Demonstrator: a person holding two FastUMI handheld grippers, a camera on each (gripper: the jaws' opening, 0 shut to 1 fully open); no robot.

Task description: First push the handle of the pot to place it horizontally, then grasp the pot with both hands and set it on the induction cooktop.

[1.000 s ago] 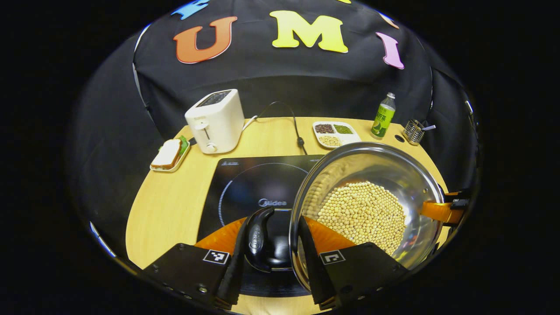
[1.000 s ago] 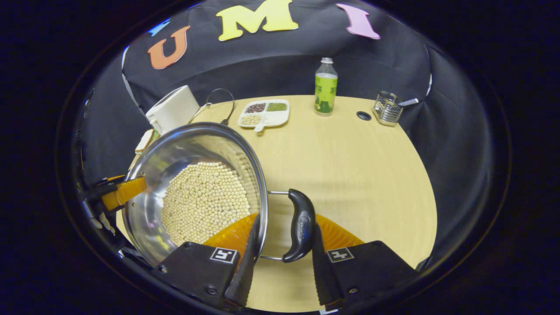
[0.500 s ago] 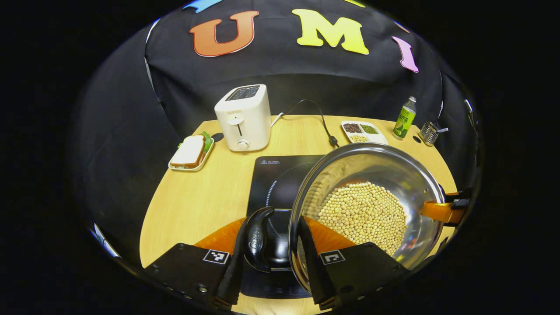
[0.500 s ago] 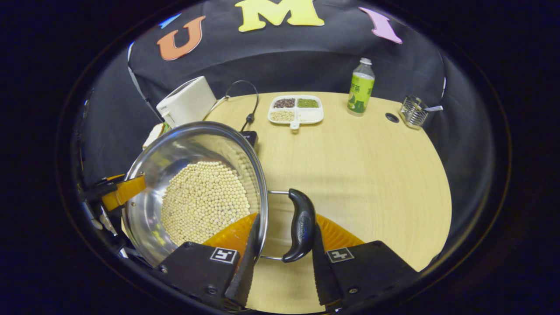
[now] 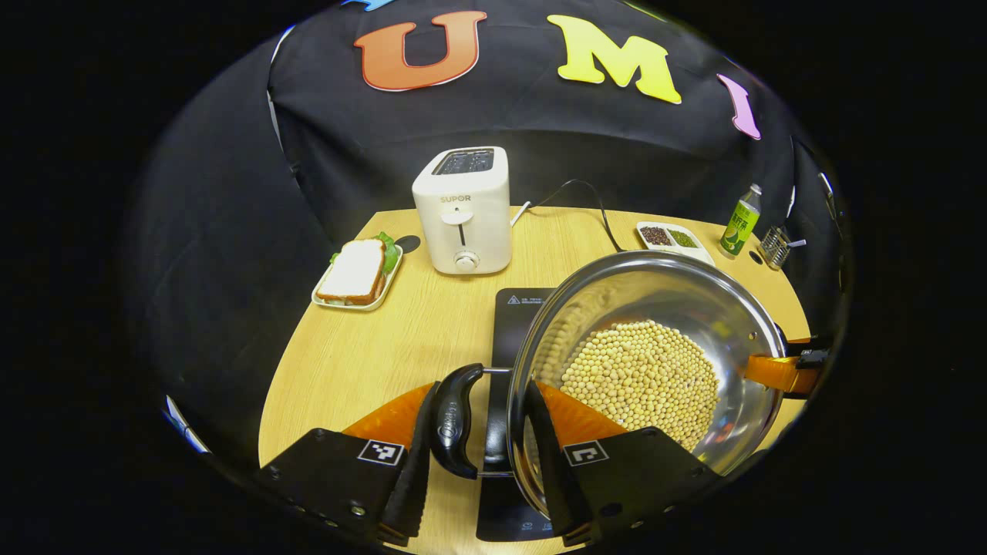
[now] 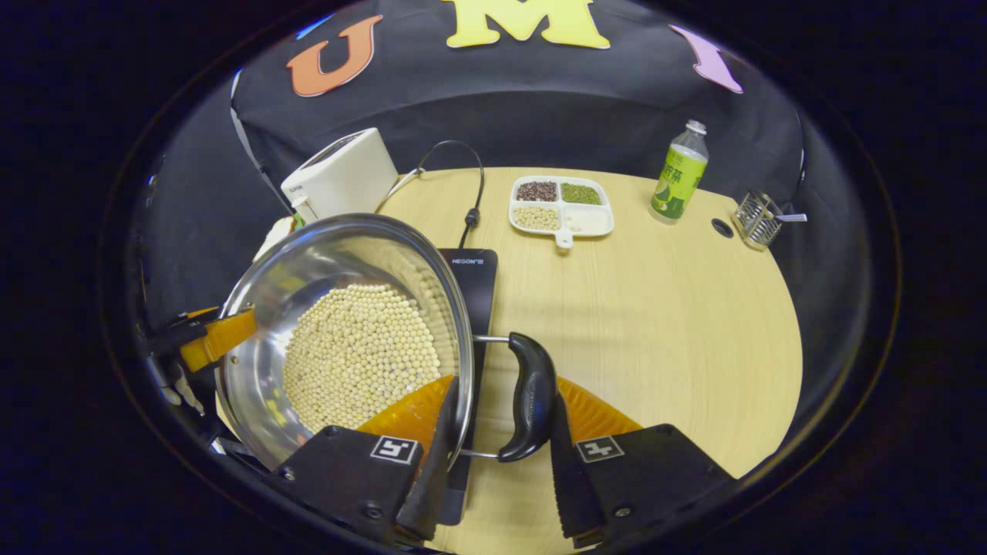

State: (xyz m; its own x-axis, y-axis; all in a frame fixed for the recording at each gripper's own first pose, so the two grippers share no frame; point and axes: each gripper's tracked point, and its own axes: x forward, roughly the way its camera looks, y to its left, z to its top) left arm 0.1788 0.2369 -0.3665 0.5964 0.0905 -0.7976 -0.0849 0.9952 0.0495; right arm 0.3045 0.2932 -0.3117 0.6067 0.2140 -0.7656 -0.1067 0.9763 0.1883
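A steel pot holding soybeans hangs above the black induction cooktop and hides most of it. My left gripper is shut on the pot's black side handle, one finger outside the handle and the other inside the rim. In the right gripper view the pot sits at the left, with the cooktop showing past its right edge. My right gripper is shut the same way on the opposite handle.
Behind the cooktop stand a white toaster and a sandwich on a plate. A divided dish of beans, a green bottle, a wire holder and the power cord lie at the table's back.
Both grippers have carried the pot leftward across the table. It now hangs over the cooktop, which was to its left a second ago. Neither grip has changed.
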